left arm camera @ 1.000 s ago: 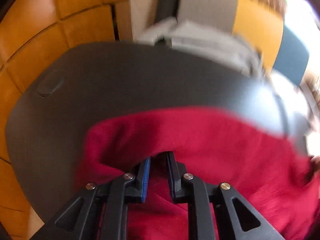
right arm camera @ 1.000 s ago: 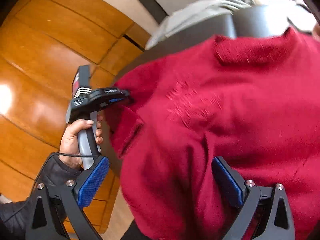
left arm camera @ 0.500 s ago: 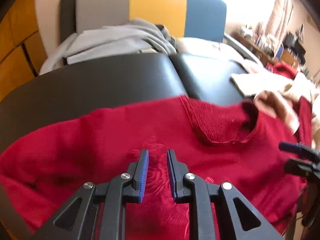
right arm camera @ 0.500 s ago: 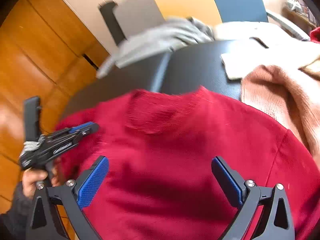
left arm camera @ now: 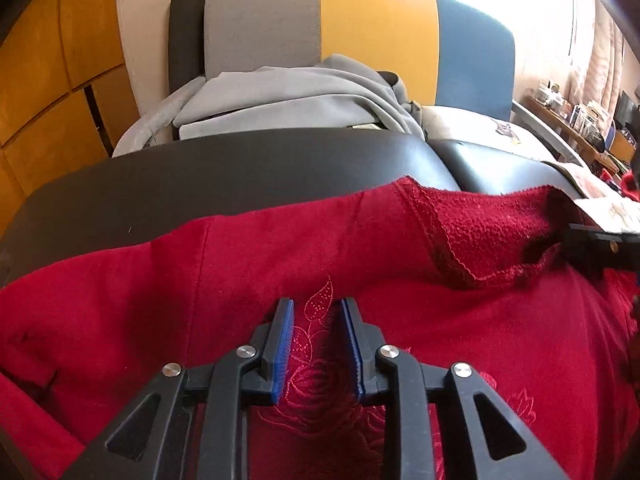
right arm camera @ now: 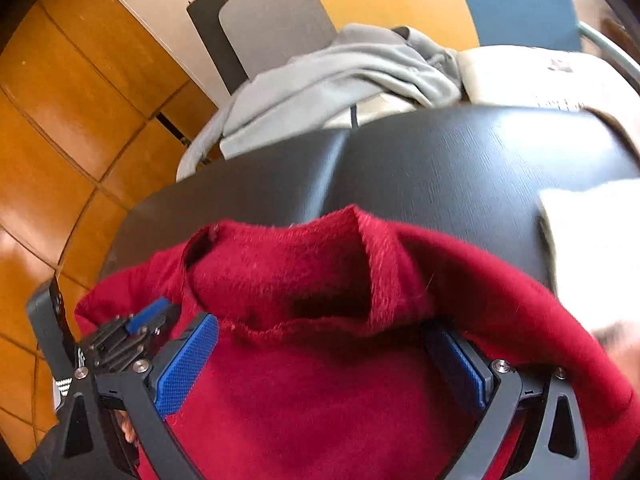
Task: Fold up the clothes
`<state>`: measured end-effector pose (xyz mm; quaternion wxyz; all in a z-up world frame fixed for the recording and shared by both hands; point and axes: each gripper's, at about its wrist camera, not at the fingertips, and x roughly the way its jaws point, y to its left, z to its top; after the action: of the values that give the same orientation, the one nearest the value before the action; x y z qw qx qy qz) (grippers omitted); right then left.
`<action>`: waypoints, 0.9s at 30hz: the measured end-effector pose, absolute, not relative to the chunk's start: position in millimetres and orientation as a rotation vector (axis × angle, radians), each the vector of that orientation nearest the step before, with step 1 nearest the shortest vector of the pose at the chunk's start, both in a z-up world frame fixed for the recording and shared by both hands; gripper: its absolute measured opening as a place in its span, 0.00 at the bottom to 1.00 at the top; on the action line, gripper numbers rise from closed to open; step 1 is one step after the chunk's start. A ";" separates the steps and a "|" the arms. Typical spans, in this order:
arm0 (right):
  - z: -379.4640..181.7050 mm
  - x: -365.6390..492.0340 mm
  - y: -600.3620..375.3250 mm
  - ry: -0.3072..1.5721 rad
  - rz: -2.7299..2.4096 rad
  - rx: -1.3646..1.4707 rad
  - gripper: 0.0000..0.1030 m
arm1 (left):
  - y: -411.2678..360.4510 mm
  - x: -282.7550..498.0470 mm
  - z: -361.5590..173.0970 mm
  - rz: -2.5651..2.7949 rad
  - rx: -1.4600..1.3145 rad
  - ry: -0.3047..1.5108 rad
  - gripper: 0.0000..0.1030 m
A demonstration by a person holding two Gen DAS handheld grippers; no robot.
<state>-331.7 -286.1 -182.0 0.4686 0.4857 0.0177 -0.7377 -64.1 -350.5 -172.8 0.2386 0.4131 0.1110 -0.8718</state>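
Both grippers over red sweater (left arm camera: 460, 320): left gripper (left arm camera: 317, 344) narrowly parted above embroidery, right gripper (right arm camera: 320, 360) spread wide straddling collar. Right view alone shows left's body; contact possibly, unclear.

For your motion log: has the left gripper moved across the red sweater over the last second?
Yes. The left gripper went from the sweater edge inward, toward its collar.
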 end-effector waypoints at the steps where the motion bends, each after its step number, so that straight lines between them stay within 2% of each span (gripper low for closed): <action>1: -181.2 -336.7 -291.4 0.084 -1.816 1.171 1.00 | -357.0 -70.8 -172.1 -2.399 1.135 0.283 0.25; 6: -191.5 -321.8 -342.4 0.532 -1.885 0.981 1.00 | -374.2 -88.9 -175.0 -2.422 1.132 0.284 0.25; 9: -193.2 -317.8 -356.9 0.638 -1.872 1.006 1.00 | -376.0 -94.4 -175.0 -2.417 1.143 0.262 0.25; 11: -186.5 -320.4 -353.0 0.629 -1.849 1.081 1.00 | -374.8 -94.3 -171.1 -2.410 1.173 0.236 0.25; 14: -157.9 -311.0 -319.6 0.527 -1.860 1.084 1.00 | -382.8 -74.3 -158.7 -2.408 1.210 0.419 0.24; 16: -138.3 -293.2 -292.3 0.407 -1.846 1.058 1.00 | -374.0 -48.6 -146.4 -2.455 1.166 0.500 0.24; 19: -125.0 -256.6 -248.8 0.229 -1.772 1.071 1.00 | -348.8 -6.1 -131.6 -2.526 1.144 0.530 0.24; 21: -126.8 -221.7 -218.1 0.177 -1.712 1.077 1.00 | -329.2 27.3 -128.8 -2.557 1.156 0.542 0.24; 27: -166.4 -123.2 -153.0 0.209 -1.616 1.185 1.00 | -292.4 113.7 -143.4 -2.535 1.207 0.555 0.24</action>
<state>-123.2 -153.0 -166.4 0.5341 0.4973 0.0876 -0.6780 113.7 -292.4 -143.4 0.1394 0.4177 0.1921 -0.8771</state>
